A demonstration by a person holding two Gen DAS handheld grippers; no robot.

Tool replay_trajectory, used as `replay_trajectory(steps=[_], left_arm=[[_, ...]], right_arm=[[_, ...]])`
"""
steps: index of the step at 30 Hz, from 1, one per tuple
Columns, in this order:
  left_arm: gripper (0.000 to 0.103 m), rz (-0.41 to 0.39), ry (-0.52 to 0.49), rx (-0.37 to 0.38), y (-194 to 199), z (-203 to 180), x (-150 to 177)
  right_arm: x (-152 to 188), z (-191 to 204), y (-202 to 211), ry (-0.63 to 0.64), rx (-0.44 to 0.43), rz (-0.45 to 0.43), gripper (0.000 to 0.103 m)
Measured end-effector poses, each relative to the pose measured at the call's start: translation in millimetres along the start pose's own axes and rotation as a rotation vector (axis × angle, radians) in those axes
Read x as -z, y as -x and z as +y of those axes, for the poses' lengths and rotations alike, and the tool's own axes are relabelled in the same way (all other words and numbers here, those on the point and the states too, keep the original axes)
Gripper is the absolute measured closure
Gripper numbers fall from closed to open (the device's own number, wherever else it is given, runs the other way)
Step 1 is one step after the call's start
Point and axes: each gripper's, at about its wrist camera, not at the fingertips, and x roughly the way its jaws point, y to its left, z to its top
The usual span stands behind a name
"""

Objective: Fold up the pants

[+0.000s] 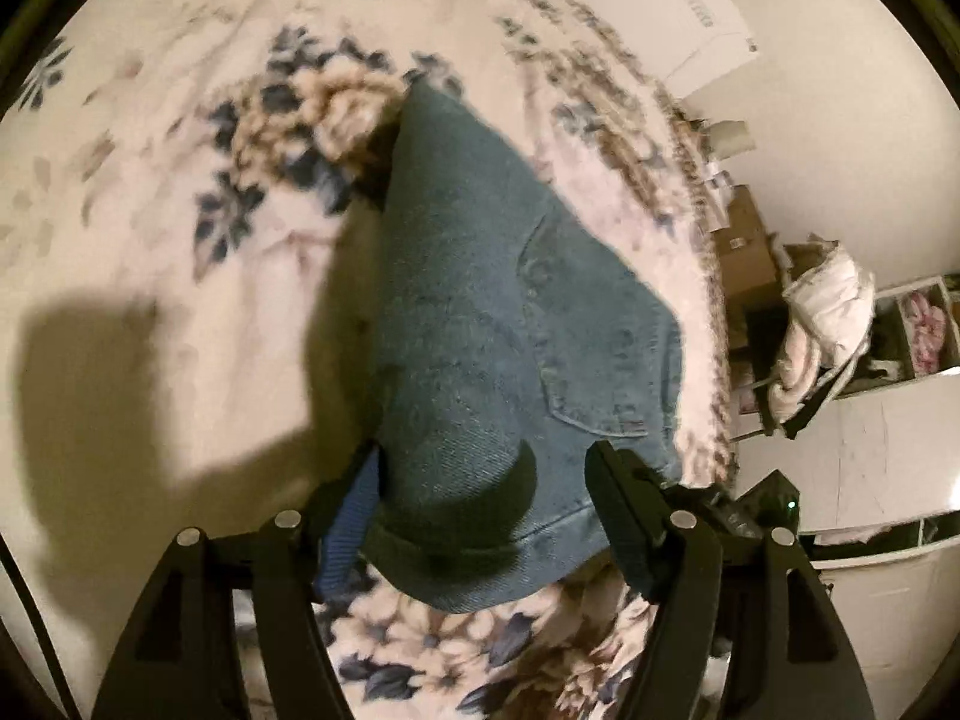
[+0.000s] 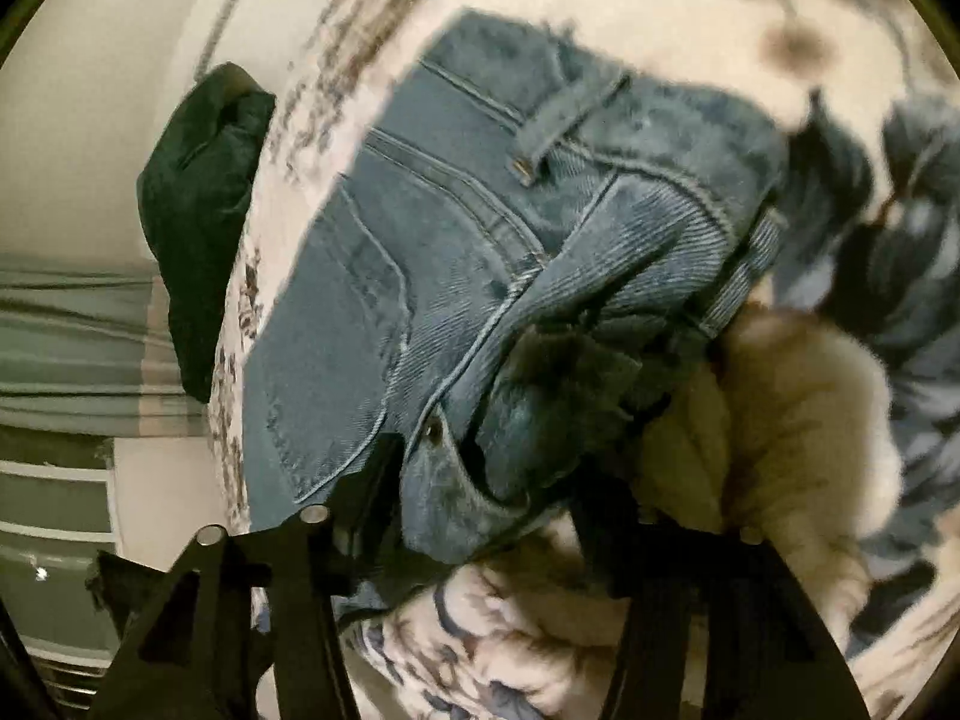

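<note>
Lying near blanket [image 1: 150, 192] edge: folded jeans [image 1: 480, 300]. Left gripper [image 1: 480, 480] wide, straddling near fold. Right gripper [image 2: 480, 504] wide at waistband (contact unclear). Denim heavy, limp, grippy; best pinched at thick waistband seam.

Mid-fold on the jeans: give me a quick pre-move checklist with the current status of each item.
1. Left tool free of denim: ok. Its fingers stand spread on either side of the jeans, not pinching them.
2. Right tool grip state: cannot tell. Bunched denim at the waistband sits between its fingers and hides the contact.
3. Jeans resting on the floral blanket: ok.
4. Fold lying flat: not ok. The fabric is bunched and rumpled near the right tool.
5. Jeans away from the bed edge: not ok. They lie close to it.
6. Image sharpness: not ok. Both views are motion-blurred.
</note>
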Motion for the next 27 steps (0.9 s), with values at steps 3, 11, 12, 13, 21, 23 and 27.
replay_trajectory(steps=[3,11,12,13,21,23,27], left_arm=[[0.038,0.036,-0.005,-0.025,-15,0,2],[0.059,-0.041,-0.056,-0.04,-18,8,-20],[0.059,-0.037,-0.063,-0.044,-18,9,-22],[0.059,-0.023,-0.084,-0.057,-18,7,-23],[0.015,-0.079,-0.342,-0.322,27,-60,17],[0.006,-0.101,-0.359,-0.36,38,-69,21],[0.004,-0.132,-0.363,-0.439,65,-89,23]], right_arm=[[-2,-7,0,-0.025,-0.03,0.006,0.048],[19,3,2,-0.058,-0.038,-0.041,0.061],[20,6,1,-0.053,-0.034,-0.032,0.061],[20,6,0,-0.046,-0.023,-0.018,0.059],[22,67,37,0.378,0.492,-0.035,0.006],[29,82,54,0.457,0.573,-0.087,0.006],[41,116,95,0.545,0.635,-0.168,0.006]])
